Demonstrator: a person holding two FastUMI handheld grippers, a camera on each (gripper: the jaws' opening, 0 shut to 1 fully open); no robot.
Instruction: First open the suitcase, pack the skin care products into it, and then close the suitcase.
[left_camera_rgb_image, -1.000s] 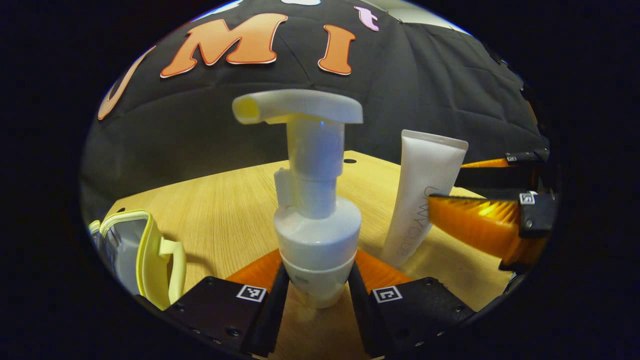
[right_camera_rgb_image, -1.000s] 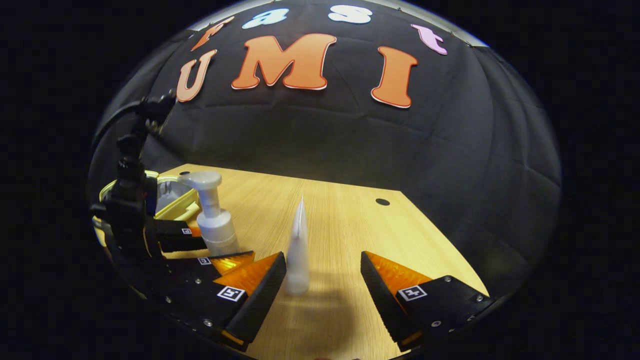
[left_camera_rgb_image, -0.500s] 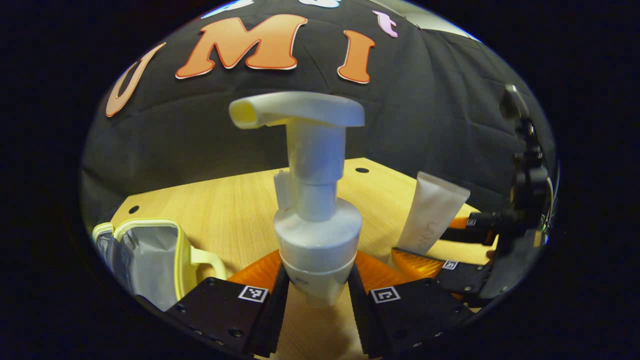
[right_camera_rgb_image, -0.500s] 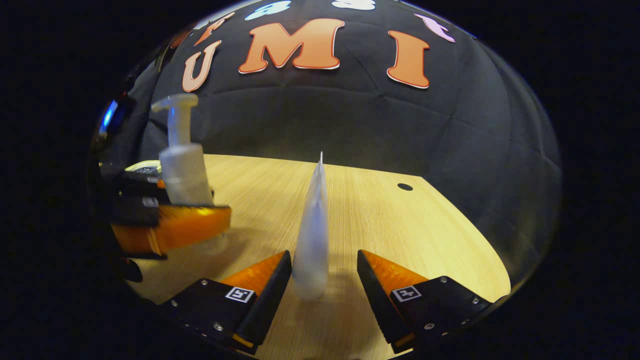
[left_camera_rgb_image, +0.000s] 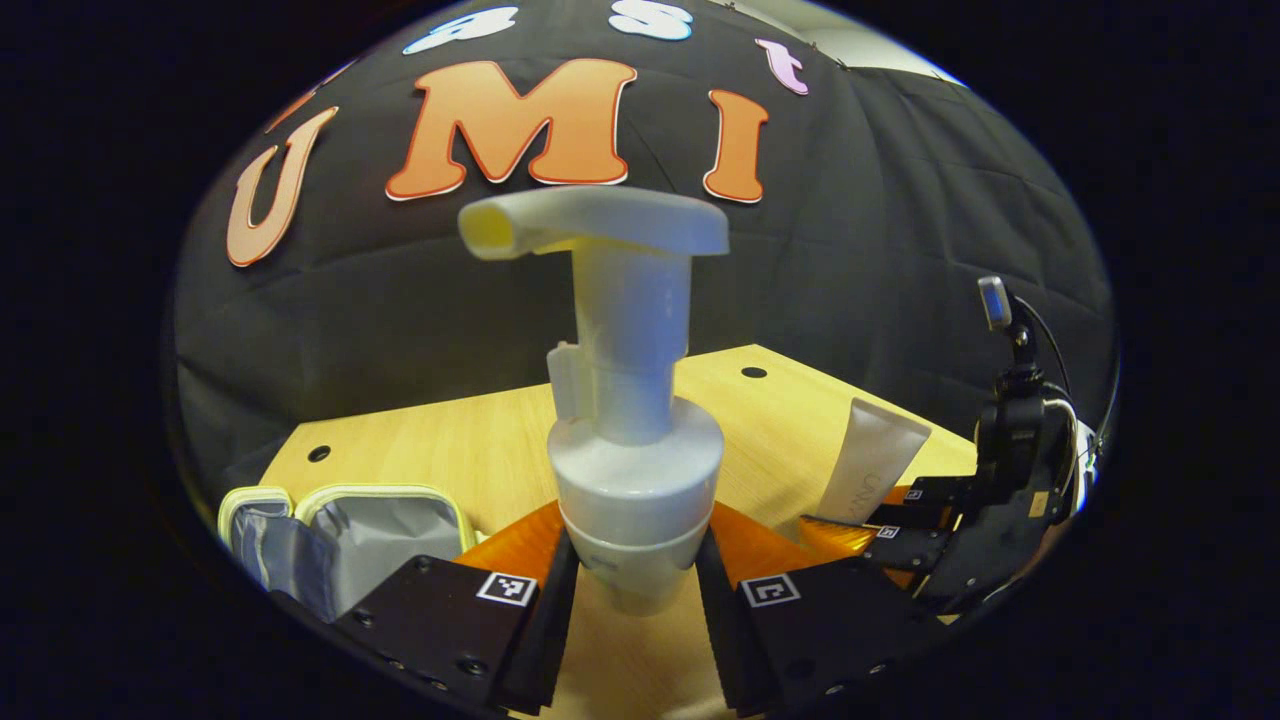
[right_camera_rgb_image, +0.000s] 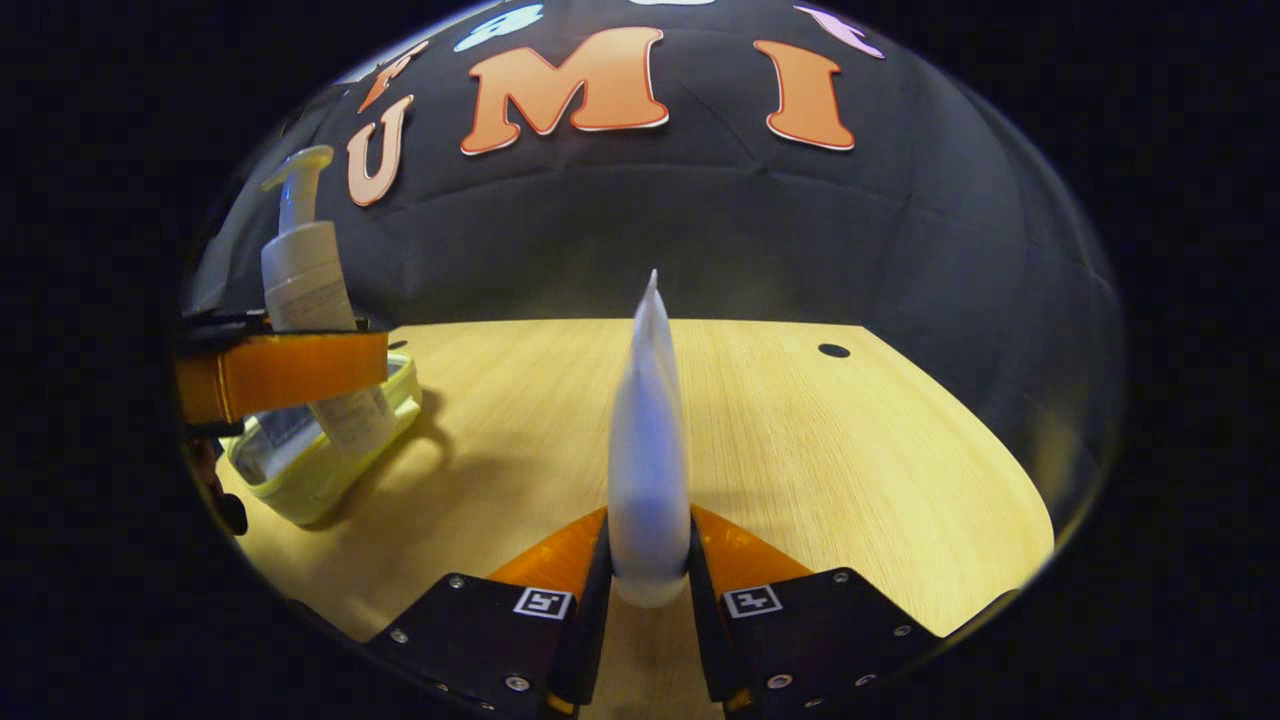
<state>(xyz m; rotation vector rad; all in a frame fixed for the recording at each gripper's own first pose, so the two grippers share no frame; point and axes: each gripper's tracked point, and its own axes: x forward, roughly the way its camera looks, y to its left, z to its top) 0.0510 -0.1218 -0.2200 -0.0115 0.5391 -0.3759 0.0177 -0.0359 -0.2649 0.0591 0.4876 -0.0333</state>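
Both grippers are loaded. Left gripper (left_camera_rgb_image: 632, 590) clamps the white pump bottle (left_camera_rgb_image: 628, 420) low on its body, upright, pump head pointing left. In the right gripper view that bottle hangs above the open yellow-trimmed suitcase (right_camera_rgb_image: 325, 455) at the table's (right_camera_rgb_image: 800, 450) left side. Right gripper (right_camera_rgb_image: 648, 590) pinches the white tube (right_camera_rgb_image: 648, 450) near its bottom, edge-on and upright, both fingers pressed against it. Printing runs along the tube's face in the left gripper view, probably a brand name, too small to read.
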